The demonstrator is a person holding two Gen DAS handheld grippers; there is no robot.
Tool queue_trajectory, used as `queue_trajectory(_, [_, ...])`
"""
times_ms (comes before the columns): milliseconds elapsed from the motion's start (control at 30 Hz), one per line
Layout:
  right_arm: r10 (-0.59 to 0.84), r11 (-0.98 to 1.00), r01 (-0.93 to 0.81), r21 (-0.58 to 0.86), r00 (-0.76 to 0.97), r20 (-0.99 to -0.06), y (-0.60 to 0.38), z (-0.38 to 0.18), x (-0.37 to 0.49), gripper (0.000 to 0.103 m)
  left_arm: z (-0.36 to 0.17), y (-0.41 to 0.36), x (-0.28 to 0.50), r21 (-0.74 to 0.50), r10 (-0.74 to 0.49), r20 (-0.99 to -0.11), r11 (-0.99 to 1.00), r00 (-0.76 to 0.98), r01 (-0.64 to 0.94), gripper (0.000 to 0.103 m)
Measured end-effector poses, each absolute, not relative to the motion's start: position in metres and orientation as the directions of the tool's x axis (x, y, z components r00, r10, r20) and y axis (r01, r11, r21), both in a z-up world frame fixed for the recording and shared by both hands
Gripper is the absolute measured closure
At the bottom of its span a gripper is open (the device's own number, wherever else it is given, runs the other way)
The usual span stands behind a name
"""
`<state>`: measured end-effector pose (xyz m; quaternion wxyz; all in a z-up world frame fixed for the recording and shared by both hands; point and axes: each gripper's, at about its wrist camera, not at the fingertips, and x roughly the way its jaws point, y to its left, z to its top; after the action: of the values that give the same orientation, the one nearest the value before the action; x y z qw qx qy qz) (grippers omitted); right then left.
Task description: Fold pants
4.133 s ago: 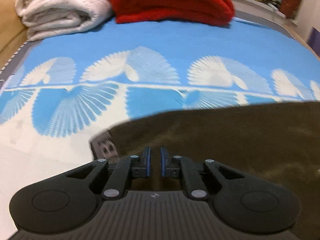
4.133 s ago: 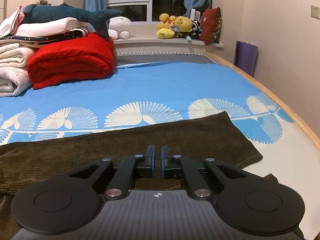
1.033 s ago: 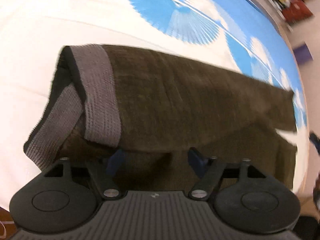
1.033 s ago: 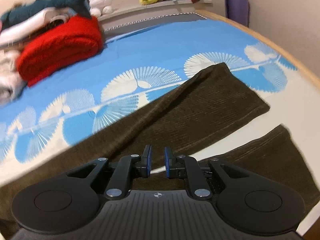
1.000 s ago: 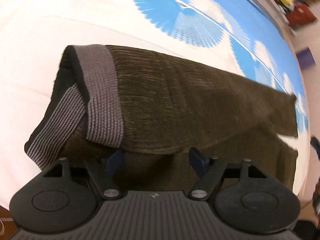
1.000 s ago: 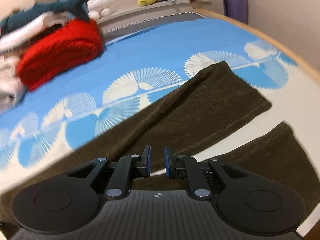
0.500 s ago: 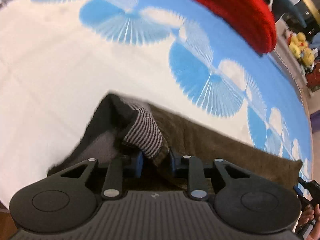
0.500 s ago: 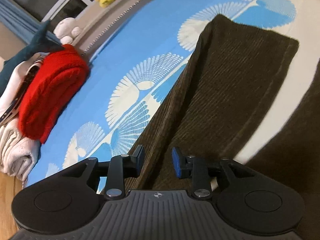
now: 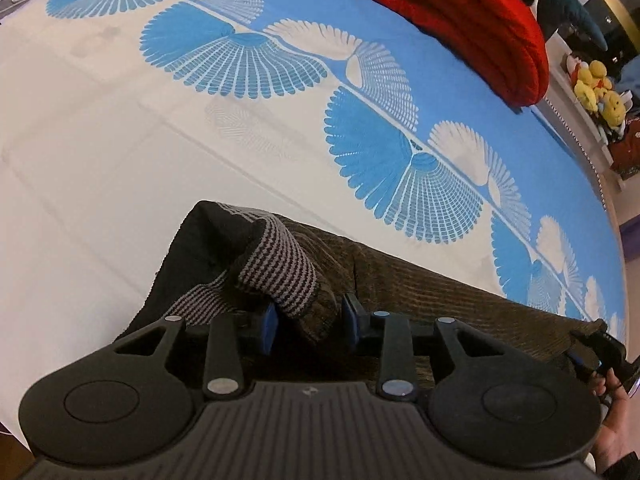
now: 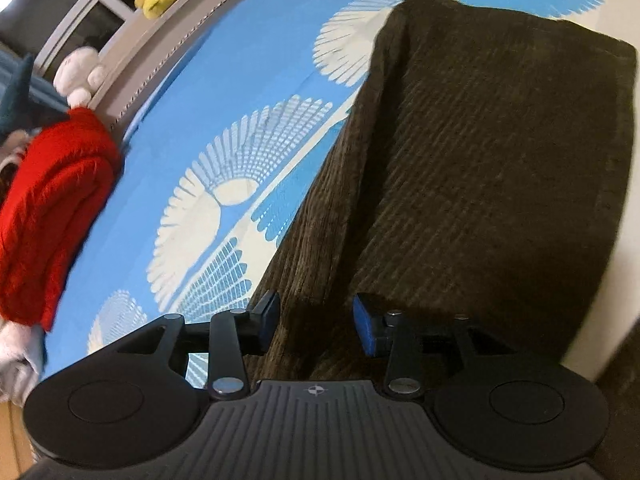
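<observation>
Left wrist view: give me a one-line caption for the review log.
Left hand-held gripper closing around the striped waistband of brown corduroy pants on the blue-and-white bedsheet.

The pants [image 9: 440, 296] are dark brown corduroy with a grey-and-black striped elastic waistband [image 9: 276, 276], lying on the bed [image 9: 100, 160] toward its white near side, short of the blue fan-patterned band. At the waist end the waistband is bunched and raised, its dark inner side gaping open. One leg [image 10: 480, 152] lies flat and stretched out toward the bed's far side edge, its hem cut square, with a long lengthwise crease near its left edge.
</observation>
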<state>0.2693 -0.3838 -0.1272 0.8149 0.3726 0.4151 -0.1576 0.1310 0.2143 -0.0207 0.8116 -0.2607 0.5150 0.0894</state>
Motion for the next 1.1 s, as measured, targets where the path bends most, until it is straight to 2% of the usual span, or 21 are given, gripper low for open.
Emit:
queue_trajectory(100, [0.032,0.729,0.527,0.437,0.611,-0.791,-0.374,-0.124,0.278,0.06,-0.023,0.216,0.133,-0.326,-0.124,-0.887,0.85,0.445,-0.413,0.066])
queue_trajectory(167, [0.021,0.751,0.51,0.419,0.615,-0.788,-0.369,-0.122,0.28,0.077,-0.024,0.215,0.134,-0.316,-0.119,-0.89,0.856,0.44,-0.408,0.066])
queue_trajectory(233, [0.005,0.764,0.509,0.398,0.611,-0.792,-0.368,-0.12,0.283,0.088,-0.023,0.214,0.134,-0.299,-0.107,-0.892,0.868,0.439,-0.397,0.068])
queue_trajectory(333, [-0.006,0.765,0.509,0.394,0.618,-0.786,-0.37,-0.113,0.28,0.094,-0.021,0.212,0.135,-0.275,-0.096,-0.9,0.881,0.425,-0.384,0.072])
queue_trajectory(600, [-0.032,0.788,0.471,0.396,0.674,-0.738,-0.363,-0.055,0.25,0.096,-0.004,0.214,0.125,-0.274,-0.097,-0.888,0.897,0.45,-0.347,0.079])
queue_trajectory(833, [-0.019,0.8,0.447,0.4,0.685,-0.728,-0.374,0.004,0.167,0.097,0.016,0.229,0.091,-0.3,-0.118,-0.855,0.907,0.505,-0.296,0.083])
queue_trajectory(1000, [0.013,0.803,0.464,0.374,0.613,-0.79,-0.387,0.009,0.085,0.097,0.014,0.243,0.06,-0.288,-0.132,-0.855,0.925,0.501,-0.247,0.084])
queue_trajectory(1100, [0.098,0.82,0.457,0.346,0.483,-0.87,-0.392,-0.013,0.051,0.096,0.001,0.249,0.051,-0.234,-0.113,-0.891,0.945,0.44,-0.23,0.084])
